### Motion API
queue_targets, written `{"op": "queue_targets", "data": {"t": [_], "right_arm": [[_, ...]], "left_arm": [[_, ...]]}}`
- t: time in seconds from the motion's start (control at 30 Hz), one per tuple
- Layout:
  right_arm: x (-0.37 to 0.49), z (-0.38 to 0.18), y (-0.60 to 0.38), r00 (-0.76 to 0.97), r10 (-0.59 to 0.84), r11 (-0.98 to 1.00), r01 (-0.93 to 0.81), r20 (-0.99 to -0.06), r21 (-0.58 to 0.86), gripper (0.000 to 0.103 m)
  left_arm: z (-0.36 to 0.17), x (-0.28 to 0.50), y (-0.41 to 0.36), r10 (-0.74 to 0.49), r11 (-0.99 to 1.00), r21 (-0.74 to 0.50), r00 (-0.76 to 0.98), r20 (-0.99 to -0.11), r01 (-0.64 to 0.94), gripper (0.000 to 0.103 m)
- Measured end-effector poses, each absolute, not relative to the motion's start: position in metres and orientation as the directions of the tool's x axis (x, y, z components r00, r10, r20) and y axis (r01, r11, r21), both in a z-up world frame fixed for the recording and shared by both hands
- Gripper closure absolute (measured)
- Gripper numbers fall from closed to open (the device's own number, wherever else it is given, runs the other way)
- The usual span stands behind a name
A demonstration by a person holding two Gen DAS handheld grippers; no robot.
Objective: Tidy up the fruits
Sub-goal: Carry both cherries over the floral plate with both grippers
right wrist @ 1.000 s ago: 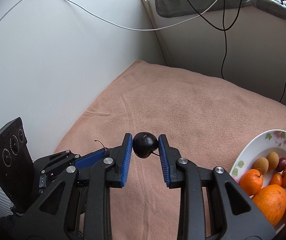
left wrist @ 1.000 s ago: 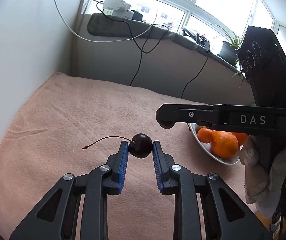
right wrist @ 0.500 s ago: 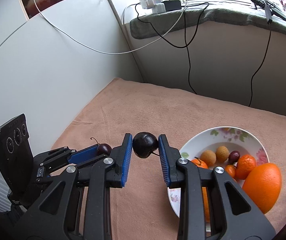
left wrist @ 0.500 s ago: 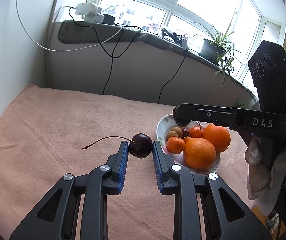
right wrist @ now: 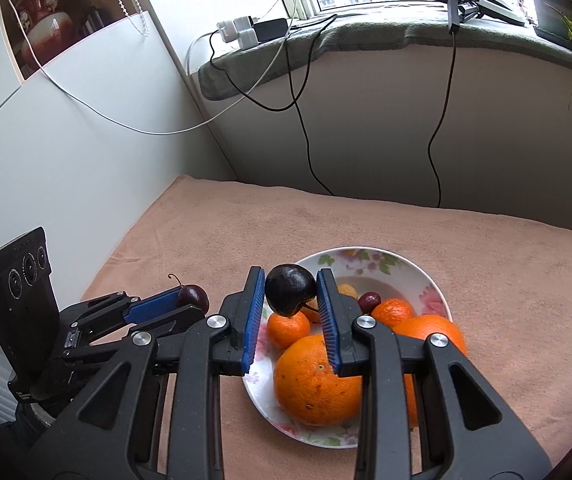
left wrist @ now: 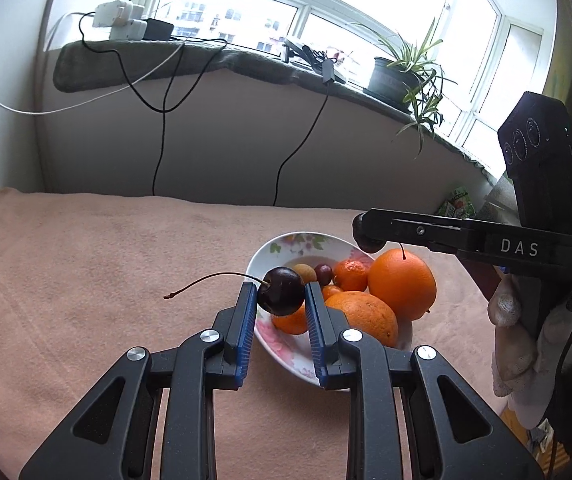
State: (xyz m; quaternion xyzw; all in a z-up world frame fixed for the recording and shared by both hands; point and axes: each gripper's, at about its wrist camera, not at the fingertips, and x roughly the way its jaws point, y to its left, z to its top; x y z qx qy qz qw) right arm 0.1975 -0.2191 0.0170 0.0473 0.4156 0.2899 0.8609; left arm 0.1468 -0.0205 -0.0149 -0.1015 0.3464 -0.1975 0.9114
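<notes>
Left wrist view shows the left tool (left wrist: pixel 281 298) closed on a dark cherry (left wrist: pixel 282 290), its long stem pointing left, above the near rim of the floral bowl (left wrist: pixel 286 246). Right wrist view shows the right tool (right wrist: pixel 290 294) clamped on a second cherry (right wrist: pixel 289 289) over the same bowl, which is crowded with oranges (right wrist: pixel 317 376) and small fruits. If a cherry is released now, it may bounce off an orange and roll onto the peach towel (right wrist: pixel 505 280).
</notes>
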Motion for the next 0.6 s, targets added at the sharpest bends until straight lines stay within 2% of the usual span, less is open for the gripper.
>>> {"op": "queue_targets", "data": {"t": [0.6], "right_arm": [[0.221,-0.007,-0.229,0.454,0.518,0.839,-0.435,-0.725,0.327,0.075]], "left_arm": [[-0.021,0.171,-0.066,-0.460,0.888,-0.301,0.635,-0.621,0.349,0.080]]}}
